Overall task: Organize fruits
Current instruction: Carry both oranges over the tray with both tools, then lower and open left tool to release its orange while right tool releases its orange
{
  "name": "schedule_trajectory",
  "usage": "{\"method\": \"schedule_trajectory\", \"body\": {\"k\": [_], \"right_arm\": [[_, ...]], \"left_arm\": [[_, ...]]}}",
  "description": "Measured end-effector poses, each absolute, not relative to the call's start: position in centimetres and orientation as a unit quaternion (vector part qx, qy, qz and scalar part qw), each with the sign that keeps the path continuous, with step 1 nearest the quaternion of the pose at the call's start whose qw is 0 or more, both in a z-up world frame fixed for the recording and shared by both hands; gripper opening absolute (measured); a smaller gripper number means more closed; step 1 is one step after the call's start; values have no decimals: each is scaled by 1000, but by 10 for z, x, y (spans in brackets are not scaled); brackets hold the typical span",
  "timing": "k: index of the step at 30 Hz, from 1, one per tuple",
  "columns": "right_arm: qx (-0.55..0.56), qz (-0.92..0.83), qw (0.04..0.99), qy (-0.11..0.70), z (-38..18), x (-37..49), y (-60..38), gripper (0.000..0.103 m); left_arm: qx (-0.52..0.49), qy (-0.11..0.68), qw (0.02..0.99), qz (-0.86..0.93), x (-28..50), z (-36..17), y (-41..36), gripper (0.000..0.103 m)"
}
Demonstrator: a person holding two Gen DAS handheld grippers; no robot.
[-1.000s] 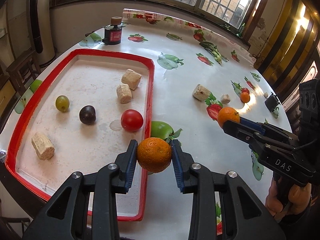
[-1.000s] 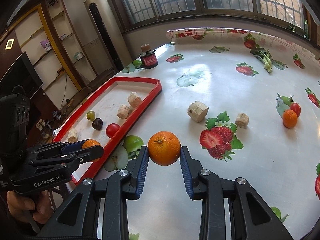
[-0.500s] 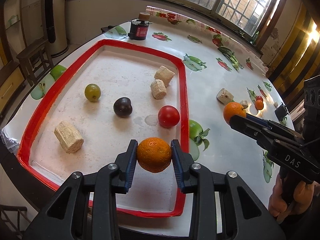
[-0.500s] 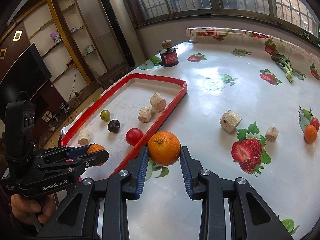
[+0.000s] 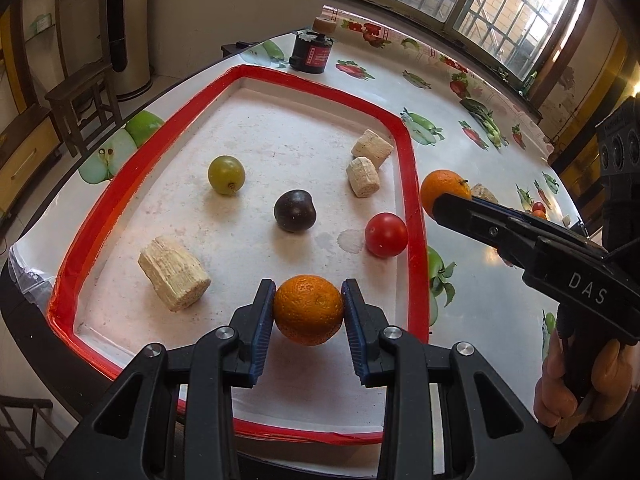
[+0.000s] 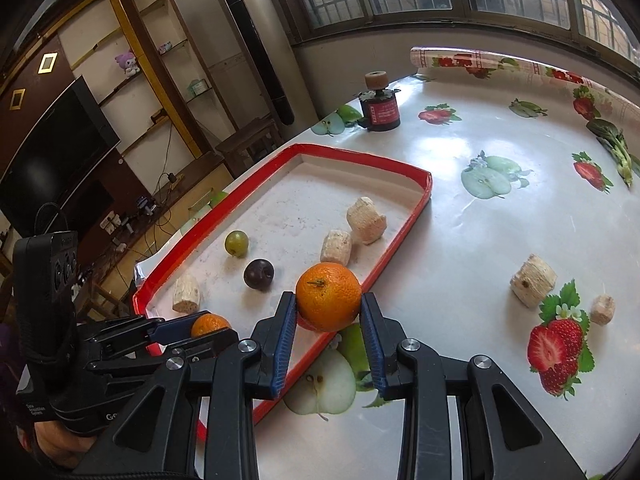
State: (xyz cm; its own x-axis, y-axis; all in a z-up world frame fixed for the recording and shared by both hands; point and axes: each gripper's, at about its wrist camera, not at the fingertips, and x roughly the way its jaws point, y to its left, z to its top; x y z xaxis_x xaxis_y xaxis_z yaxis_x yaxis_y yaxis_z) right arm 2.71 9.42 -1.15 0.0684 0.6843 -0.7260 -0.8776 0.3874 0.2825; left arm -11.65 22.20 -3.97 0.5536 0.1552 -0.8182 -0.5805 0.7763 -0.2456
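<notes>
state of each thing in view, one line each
left tongs: shut on an orange, over the tray
right tongs: shut on a second orange, above the tray's edge
red tray: flat on the table, holding fruit and pale chunks
tomato: resting in tray
dark plum: resting in tray
green fruit: resting in tray

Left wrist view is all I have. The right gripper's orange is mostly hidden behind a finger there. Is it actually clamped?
Observer: Yes. In the right wrist view the right gripper has both blue pads pressed against its orange.
Operator: Is that gripper hiding any loose items outside the tray?
Observer: Two pale cob pieces lie on the tablecloth to the right of the red tray. The larger cob piece is nearer the tray. The small cob piece lies beside a printed strawberry.
</notes>
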Motion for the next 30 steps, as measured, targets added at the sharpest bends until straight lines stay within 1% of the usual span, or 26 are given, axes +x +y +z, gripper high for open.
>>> {"method": "schedule_trajectory", "body": {"k": [19,25,30], "right_arm": [[-156,560,689,432,-38,42,201,33],[-169,560,685,433,-50,43,209,33],[-161,562,696,417,-38,43,198,33]], "left_arm": [[-254,428,834,238,-98,-48,250,31],[-249,426,835,243,-94,-49,253,31],[-246,421,838,244,-96,-43,254,31]]}}
